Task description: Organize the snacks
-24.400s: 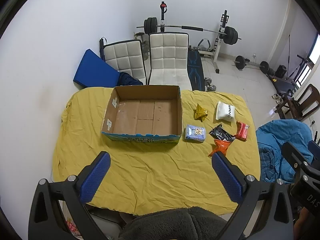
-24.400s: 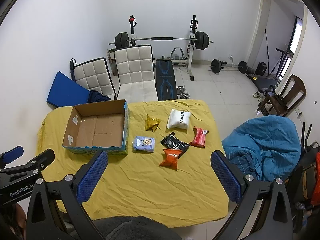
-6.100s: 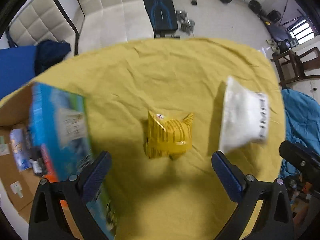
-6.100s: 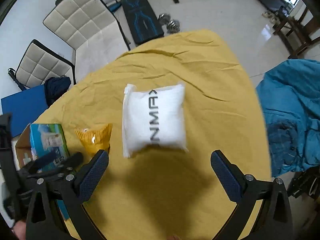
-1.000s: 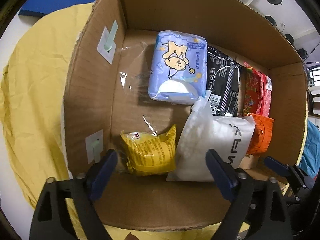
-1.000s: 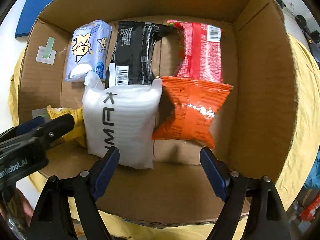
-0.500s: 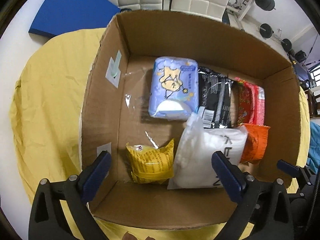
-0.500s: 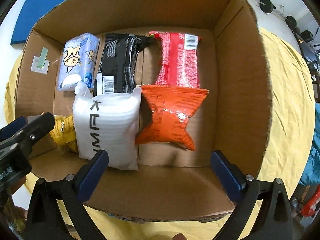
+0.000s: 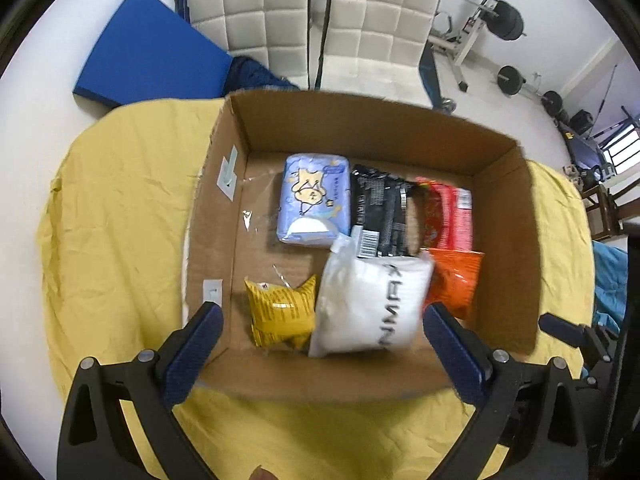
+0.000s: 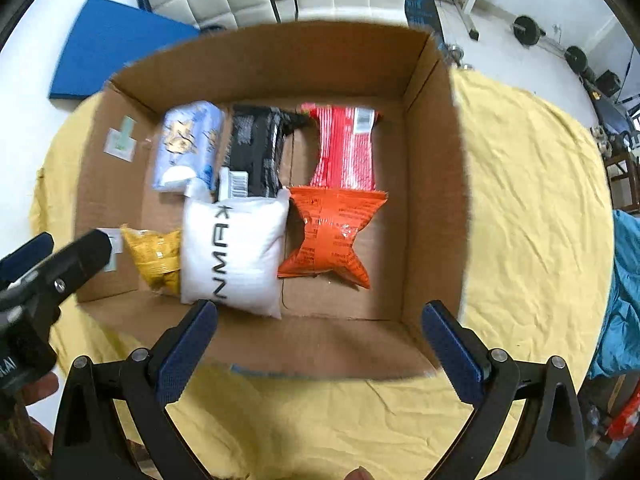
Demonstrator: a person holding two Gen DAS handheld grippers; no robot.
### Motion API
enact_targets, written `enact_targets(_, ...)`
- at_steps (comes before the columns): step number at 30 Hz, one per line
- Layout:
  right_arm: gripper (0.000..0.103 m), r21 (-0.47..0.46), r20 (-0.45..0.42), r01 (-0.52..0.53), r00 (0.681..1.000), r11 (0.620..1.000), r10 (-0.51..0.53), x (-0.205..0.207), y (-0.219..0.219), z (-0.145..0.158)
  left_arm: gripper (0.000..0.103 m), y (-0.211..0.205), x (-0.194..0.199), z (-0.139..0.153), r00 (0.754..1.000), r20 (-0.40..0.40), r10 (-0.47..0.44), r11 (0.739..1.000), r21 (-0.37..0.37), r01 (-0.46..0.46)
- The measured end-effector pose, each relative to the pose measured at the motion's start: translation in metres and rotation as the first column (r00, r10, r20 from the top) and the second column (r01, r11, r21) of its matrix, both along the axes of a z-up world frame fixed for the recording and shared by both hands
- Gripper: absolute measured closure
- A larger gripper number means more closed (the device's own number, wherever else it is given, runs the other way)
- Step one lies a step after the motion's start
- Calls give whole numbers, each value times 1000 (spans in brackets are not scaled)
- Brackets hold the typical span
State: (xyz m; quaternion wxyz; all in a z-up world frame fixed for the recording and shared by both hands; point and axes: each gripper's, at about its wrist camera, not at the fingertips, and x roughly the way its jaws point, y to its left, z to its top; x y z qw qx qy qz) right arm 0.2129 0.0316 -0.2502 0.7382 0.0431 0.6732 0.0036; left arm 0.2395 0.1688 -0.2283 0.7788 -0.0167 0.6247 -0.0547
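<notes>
Cardboard forms the open box (image 9: 502, 248) in which all six snacks are seen, so the sorting is judged essentially finished. Read from left to right in the left wrist view, the far row is made up of a pale blue packet (image 9: 314, 206), a black packet (image 9: 380, 212) and a red packet (image 9: 448, 216); the near row is made up of a yellow packet (image 9: 280, 312), a white pouch (image 9: 370, 308) and an orange packet (image 9: 456, 280). The white pouch is laid partly over the black packet's near end. No snack is seen on the cloth outside the box, so nothing appears left but to draw the tools away.

The left gripper (image 9: 320, 344) is held spread wide above the box's near wall, with nothing between its fingers. The right gripper (image 10: 320, 336) is likewise held wide apart and empty.

The box is set on a table covered by a crumpled yellow cloth (image 10: 528, 184). Beyond it, from left to right, a blue mat (image 9: 148, 68), two white padded chairs (image 9: 316, 24) and a barbell rack (image 9: 480, 20) are seen on a pale tiled floor.
</notes>
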Motion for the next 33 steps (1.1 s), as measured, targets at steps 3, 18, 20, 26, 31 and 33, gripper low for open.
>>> enact_targets(3, 0, 8, 64, 2, 998, 1000, -2, -18, -3, 35, 0, -4, -14, 19, 999, 39, -15, 1000, -8, 15)
enact_targets(18, 0, 14, 280, 5, 960, 1000, -9, -119, -20, 182, 0, -7, -109, 149, 963, 268, -8, 1000, 16, 4)
enact_targets(20, 0, 20, 296, 9, 955, 1000, -14, -130, -23, 196, 0, -6, -118, 162, 958, 287, -6, 1000, 21, 0)
enact_targets(26, 0, 12, 353, 21, 935, 1000, -24, -159, -29, 236, 0, -1, -144, 199, 937, 350, 10, 1000, 24, -20)
enact_targets(31, 0, 5, 389, 28, 921, 1000, -27, -176, -31, 261, 0, 1, -156, 210, 933, 359, 24, 1000, 6, -28)
enact_targets(33, 0, 4, 399, 31, 917, 999, -30, -183, -32, 268, 0, 1, -161, 213, 931, 364, 30, 999, 3, -33)
